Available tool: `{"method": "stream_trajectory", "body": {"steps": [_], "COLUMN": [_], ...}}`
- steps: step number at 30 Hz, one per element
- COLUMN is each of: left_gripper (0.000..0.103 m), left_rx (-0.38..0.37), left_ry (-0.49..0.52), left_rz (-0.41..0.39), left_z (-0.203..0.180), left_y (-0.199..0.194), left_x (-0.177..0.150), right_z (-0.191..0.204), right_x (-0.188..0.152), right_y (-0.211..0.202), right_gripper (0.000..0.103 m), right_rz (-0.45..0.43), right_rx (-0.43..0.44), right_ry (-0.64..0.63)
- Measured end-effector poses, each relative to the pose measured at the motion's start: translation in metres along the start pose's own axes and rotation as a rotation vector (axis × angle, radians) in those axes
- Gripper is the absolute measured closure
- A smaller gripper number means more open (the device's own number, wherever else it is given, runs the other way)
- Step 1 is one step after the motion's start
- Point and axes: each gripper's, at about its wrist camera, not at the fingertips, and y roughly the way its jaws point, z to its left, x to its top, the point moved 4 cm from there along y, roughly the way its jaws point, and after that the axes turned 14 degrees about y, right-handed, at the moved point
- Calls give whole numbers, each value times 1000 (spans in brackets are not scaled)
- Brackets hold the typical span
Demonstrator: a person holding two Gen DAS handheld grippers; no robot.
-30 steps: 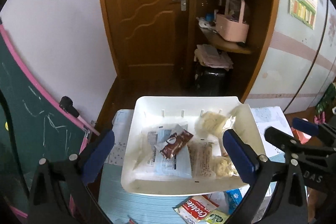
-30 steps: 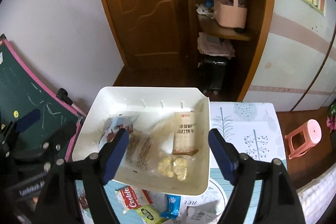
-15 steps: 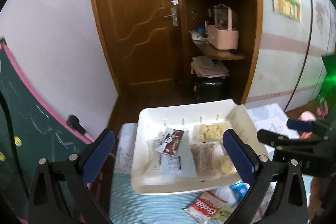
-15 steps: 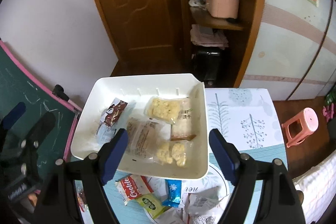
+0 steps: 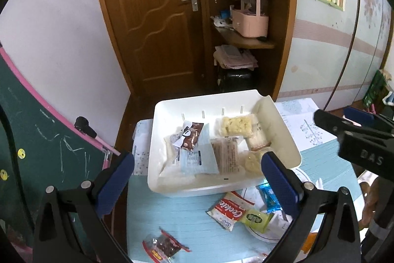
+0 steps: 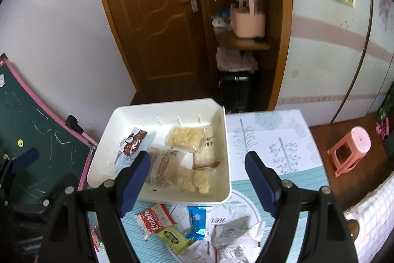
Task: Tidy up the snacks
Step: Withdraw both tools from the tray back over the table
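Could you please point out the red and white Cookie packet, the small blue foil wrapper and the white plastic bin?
Red and white Cookie packet (image 6: pixel 154 221): right wrist view, printed front.
Small blue foil wrapper (image 6: pixel 197 219): right wrist view, middle.
White plastic bin (image 6: pixel 222 200): right wrist view, near rim.

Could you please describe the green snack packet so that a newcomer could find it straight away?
Start at the white bin on the table. Just in front of it lie loose packets; the green packet sits between the red-and-white Cookie packet and the blue wrapper, the only green one.
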Motion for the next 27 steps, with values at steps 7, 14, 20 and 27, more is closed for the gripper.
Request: {"method": "stream_trajectory", "body": {"steps": [7, 14, 20, 27], "left_gripper": [1, 1, 1, 1], "left_rx": [27, 68, 66, 44], "left_ry": [-37, -47, -82, -120], "left_rz": [-24, -71, -75, -6], "left_z": [12, 13, 14, 19], "left_y": [-37, -83, -114, -118], "left_x": [0, -16, -50, -106], "right_z": [2, 3, 1, -11], "right_x": [-3, -20, -52, -95], "right_y": [-45, -92, -129, -155], "right_gripper": [23, 23, 23, 23], "right_rz": [-46, -86, -117, -152], "right_rx": [21, 28, 67, 71], "right_ry": [-41, -109, -184, -236]}}
